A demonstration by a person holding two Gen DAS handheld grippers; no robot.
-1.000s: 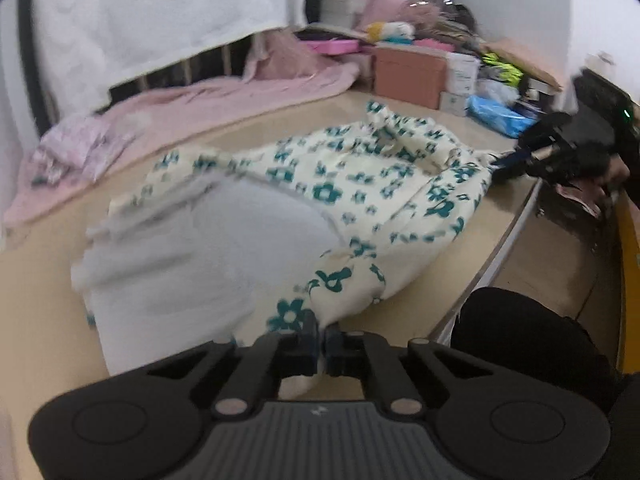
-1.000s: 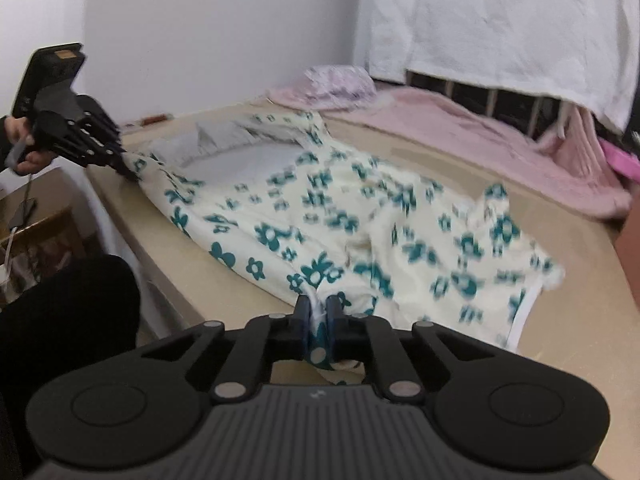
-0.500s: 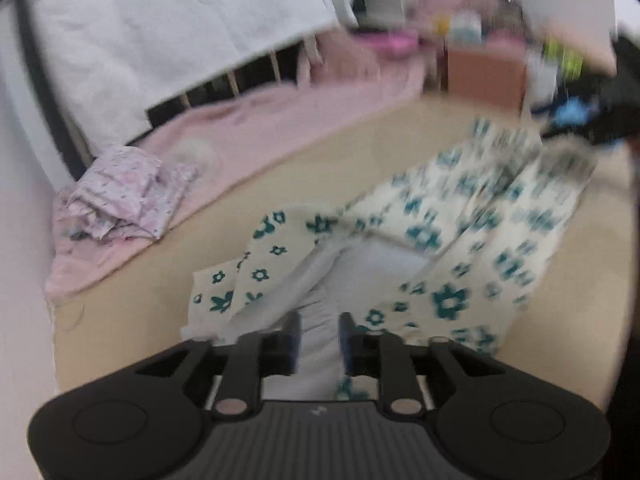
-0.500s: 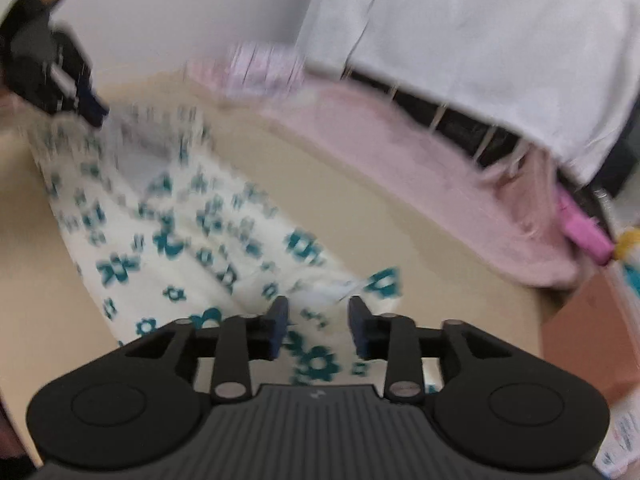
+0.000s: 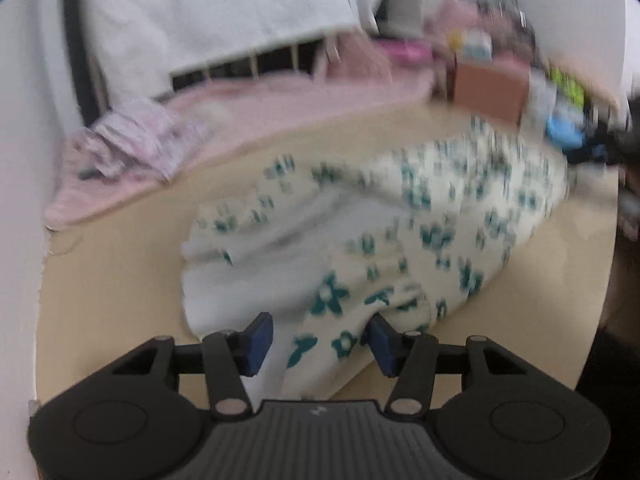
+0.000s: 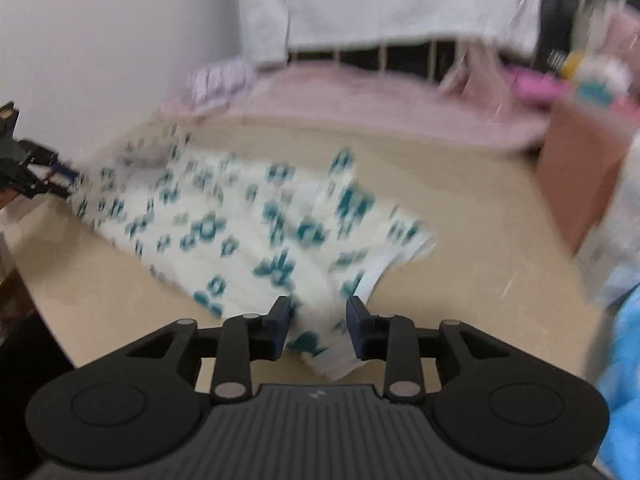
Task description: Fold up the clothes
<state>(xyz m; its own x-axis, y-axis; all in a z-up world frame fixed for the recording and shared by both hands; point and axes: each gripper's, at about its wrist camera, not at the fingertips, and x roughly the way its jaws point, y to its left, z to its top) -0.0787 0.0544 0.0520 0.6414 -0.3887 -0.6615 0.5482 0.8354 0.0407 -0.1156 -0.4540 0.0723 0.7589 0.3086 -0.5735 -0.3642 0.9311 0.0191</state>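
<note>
A pale wall [image 6: 120, 40] and white-draped railing [image 5: 248, 64] back the beige tabletop [image 5: 120, 280], pink blanket [image 6: 380, 104] behind.

Cream garment [image 5: 420, 232] with teal flowers lies folded over on the tan tabletop [image 5: 120, 280], its plain white lining showing at one end, cloth rumpled, pretty blurry.

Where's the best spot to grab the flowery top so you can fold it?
Probably the near corners of the flowery top, coming in low from the table's front edge. The fabric lies flat there with its hem free, and each hand-held gripper, left and right, already straddles one.
</note>
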